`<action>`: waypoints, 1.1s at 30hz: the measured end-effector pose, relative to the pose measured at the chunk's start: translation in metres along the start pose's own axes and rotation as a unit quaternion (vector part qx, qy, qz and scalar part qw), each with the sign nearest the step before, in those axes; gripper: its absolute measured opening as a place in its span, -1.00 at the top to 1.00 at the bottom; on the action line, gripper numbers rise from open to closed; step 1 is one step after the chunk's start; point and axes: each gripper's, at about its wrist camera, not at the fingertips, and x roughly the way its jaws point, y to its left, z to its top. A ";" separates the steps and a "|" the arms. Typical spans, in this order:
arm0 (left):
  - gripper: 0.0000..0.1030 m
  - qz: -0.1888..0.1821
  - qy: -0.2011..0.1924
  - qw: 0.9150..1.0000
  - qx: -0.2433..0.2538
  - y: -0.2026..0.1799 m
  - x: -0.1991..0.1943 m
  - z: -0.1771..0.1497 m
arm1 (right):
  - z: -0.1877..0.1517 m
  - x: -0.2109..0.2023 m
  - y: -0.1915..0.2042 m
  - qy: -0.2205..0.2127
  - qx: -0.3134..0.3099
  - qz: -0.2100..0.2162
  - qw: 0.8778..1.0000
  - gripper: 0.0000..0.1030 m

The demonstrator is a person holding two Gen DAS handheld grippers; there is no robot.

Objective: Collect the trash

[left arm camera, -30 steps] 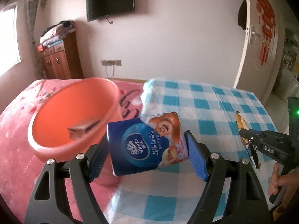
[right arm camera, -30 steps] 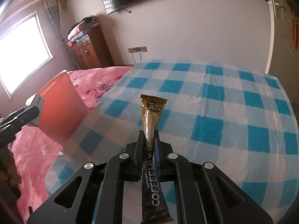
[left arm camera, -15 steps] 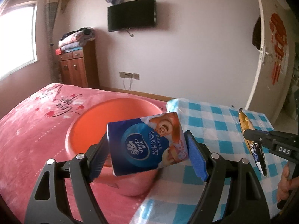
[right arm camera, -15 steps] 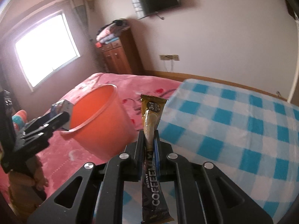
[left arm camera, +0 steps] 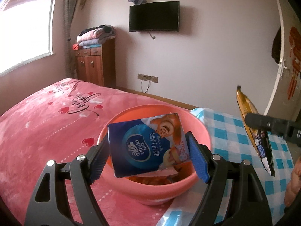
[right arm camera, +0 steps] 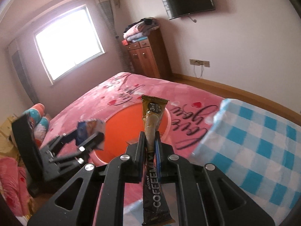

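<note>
So the biggest thing here is the bed [left arm camera: 47, 116] with its pink heart-print cover, and it fills everything ahead of and below both sets of jaws. A blue-and-white checked cloth [right arm camera: 263, 146] lies over the bed off to the right of the right gripper's jaws.

Sitting on the bed is an orange basin [left arm camera: 160, 186], directly ahead of and under the left jaws. There's already some crumpled wrapper stuff in the bottom of it, can't make out what exactly. From the right wrist view the same basin [right arm camera: 122, 130] sits just past the jaw tips, a little to their left.

The left gripper [left arm camera: 148, 150] has its jaws spread pretty wide and clamped on the two sides of a blue Vinda tissue pack [left arm camera: 146, 146], which sits tilted between the blue pads [left arm camera: 197, 160], held right above the basin's opening and not touching it as far as I can see.

The right gripper [right arm camera: 150, 146] has its jaws squeezed nearly together, pinching a long skinny coffee mix sachet [right arm camera: 153, 120] around its middle. The sachet stands upright, its top end poking up past the jaw tips over the near rim of the basin, its printed end hanging back behind the jaws. In the left view that sachet [left arm camera: 252, 130] hangs off to the right of the left jaws, above the checked cloth.
</note>
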 end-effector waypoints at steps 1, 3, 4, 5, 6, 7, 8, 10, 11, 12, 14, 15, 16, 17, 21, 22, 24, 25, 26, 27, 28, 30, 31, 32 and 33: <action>-0.51 0.002 0.002 1.000 -0.002 0.003 0.002 -0.001 | 0.004 0.006 0.004 0.000 -0.005 0.000 1.000 0.79; -0.51 0.006 0.007 1.000 -0.006 0.009 0.009 -0.002 | 0.010 0.017 0.010 0.005 -0.006 0.007 1.000 0.79; -0.51 0.007 0.010 1.000 -0.008 0.012 0.012 -0.002 | 0.013 0.023 0.012 0.008 -0.005 0.013 1.000 0.79; -0.51 0.008 0.012 1.000 -0.010 0.014 0.015 -0.002 | 0.015 0.028 0.013 0.009 -0.005 0.016 1.000 0.79; -0.51 0.010 0.015 1.000 -0.012 0.016 0.018 -0.003 | 0.017 0.033 0.015 0.010 -0.005 0.018 1.000 0.79; -0.51 0.012 0.018 1.000 -0.014 0.019 0.021 -0.003 | 0.019 0.038 0.018 0.012 -0.006 0.019 1.000 0.79; -0.51 0.013 0.021 1.000 -0.016 0.020 0.023 -0.005 | 0.021 0.044 0.021 0.014 -0.006 0.022 1.000 0.79; -0.52 0.013 0.026 0.999 -0.019 0.023 0.029 -0.006 | 0.024 0.054 0.026 0.018 -0.007 0.025 1.000 0.79; -0.52 0.013 0.028 0.999 -0.019 0.024 0.030 -0.006 | 0.025 0.060 0.029 0.021 -0.007 0.025 0.999 0.79; -0.52 0.015 0.030 0.999 -0.019 0.025 0.033 -0.007 | 0.025 0.066 0.030 0.024 -0.007 0.026 0.999 0.79; -0.52 0.015 0.034 0.999 -0.021 0.027 0.037 -0.008 | 0.025 0.077 0.030 0.031 -0.006 0.023 0.999 0.79; -0.52 0.017 0.037 0.999 -0.023 0.027 0.039 -0.008 | 0.024 0.082 0.030 0.034 -0.005 0.019 0.999 0.74; -0.52 0.018 0.041 0.999 -0.024 0.026 0.042 -0.008 | 0.023 0.084 0.028 0.037 -0.003 0.016 0.999 0.73; -0.59 0.019 0.044 0.999 -0.025 0.027 0.044 -0.009 | 0.021 0.089 0.026 0.041 -0.001 0.014 0.999 0.67; -0.80 0.028 0.050 0.998 -0.026 0.027 0.050 -0.013 | 0.017 0.086 0.013 0.024 0.023 0.014 0.999 -0.38; -0.83 0.027 0.051 0.998 -0.025 0.027 0.051 -0.014 | 0.016 0.084 0.010 0.018 0.024 0.008 1.000 -0.43; -0.85 0.030 0.052 0.998 -0.024 0.027 0.051 -0.014 | 0.014 0.075 0.005 0.005 0.022 -0.013 1.000 -0.50; -0.86 0.031 0.052 0.998 -0.022 0.026 0.051 -0.014 | 0.012 0.070 0.002 -0.003 0.022 -0.022 1.000 -0.60; -0.86 0.031 0.051 0.998 -0.021 0.025 0.051 -0.014 | 0.011 0.066 0.000 -0.010 0.024 -0.028 0.999 -0.64; -0.87 0.032 0.051 0.998 -0.019 0.024 0.051 -0.014 | 0.009 0.061 -0.003 -0.017 0.026 -0.034 0.999 -0.68; -0.87 0.032 0.051 0.998 -0.016 0.022 0.051 -0.014 | 0.007 0.055 -0.006 -0.023 0.025 -0.043 0.998 -0.69; -0.87 0.032 0.049 0.998 -0.012 0.019 0.050 -0.013 | 0.003 0.048 -0.012 -0.029 0.021 -0.065 0.997 -0.70; -0.87 0.033 0.047 0.998 -0.010 0.017 0.049 -0.012 | 0.001 0.046 -0.014 -0.031 0.021 -0.073 0.997 -0.72; -0.87 0.034 0.044 0.998 -0.007 0.014 0.048 -0.011 | -0.001 0.042 -0.018 -0.033 0.022 -0.082 0.996 -0.72; -0.87 0.035 0.042 0.999 -0.004 0.012 0.046 -0.011 | -0.004 0.038 -0.022 -0.036 0.024 -0.088 0.995 -0.73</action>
